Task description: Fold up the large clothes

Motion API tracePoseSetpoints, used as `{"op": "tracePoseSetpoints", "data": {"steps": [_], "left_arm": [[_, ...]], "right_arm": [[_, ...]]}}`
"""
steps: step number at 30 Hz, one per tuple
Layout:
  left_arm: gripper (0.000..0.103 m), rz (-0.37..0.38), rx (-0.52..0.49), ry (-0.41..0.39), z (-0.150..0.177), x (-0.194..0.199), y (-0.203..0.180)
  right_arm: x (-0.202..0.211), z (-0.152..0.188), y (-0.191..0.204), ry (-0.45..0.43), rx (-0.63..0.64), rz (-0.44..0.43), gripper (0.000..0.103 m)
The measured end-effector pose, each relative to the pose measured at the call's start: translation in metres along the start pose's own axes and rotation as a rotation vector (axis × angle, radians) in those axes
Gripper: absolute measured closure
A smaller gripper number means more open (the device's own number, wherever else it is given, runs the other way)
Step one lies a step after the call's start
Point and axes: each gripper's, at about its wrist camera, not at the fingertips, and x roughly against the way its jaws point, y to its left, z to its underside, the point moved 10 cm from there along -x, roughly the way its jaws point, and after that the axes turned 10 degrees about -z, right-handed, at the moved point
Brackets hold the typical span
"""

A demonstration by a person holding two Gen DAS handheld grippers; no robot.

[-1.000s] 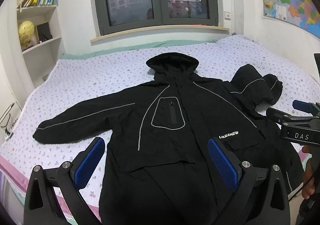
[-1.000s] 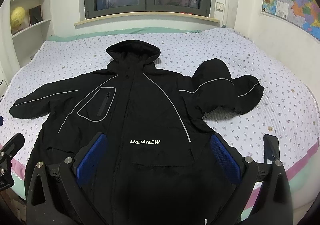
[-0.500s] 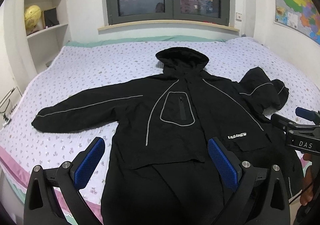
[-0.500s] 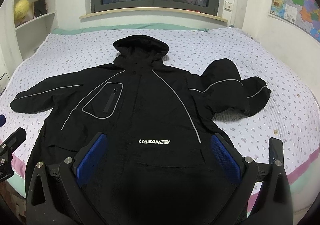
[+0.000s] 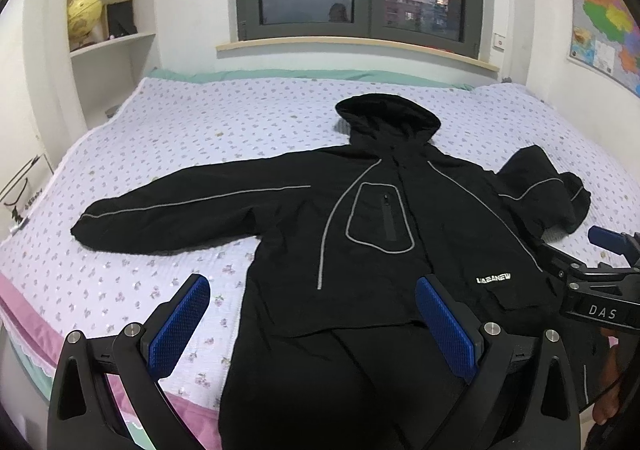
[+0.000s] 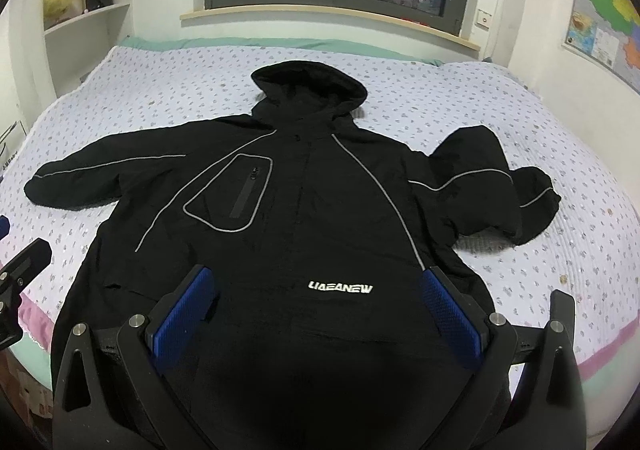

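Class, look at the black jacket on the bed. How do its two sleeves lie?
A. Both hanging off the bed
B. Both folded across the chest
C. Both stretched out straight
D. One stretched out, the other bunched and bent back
D: the jacket's left-side sleeve lies stretched out, while the right-side sleeve is bunched and doubled back.

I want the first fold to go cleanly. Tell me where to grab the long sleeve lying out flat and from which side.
Grip the sleeve at its cuff end, coming in from the outer left with the left hand-held gripper. It lies straight and flat on the bed, so the cuff is a free edge that can probably be carried across the jacket chest.
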Motion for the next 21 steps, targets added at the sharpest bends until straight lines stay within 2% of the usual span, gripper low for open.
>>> {"op": "tracePoseSetpoints", "data": {"steps": [6,12,17,21], "left_arm": [[0.001,-0.024,0.010,0.007,0.001,-0.011,0.012],[0.001,-0.036,0.030,0.025,0.000,-0.029,0.028],[0.001,-0.055,0.049,0.048,0.000,-0.049,0.041],[0.001,-0.060,0.070,0.071,0.002,-0.068,0.054]], "right_arm": [[-0.014,-0.006,0.018,0.004,0.025,-0.007,0.000],[-0.045,-0.028,0.031,-0.048,0.036,-0.002,0.000],[-0.105,-0.040,0.025,-0.098,-0.004,0.013,0.000],[-0.160,-0.026,0.009,-0.090,-0.047,0.036,0.000]]}}
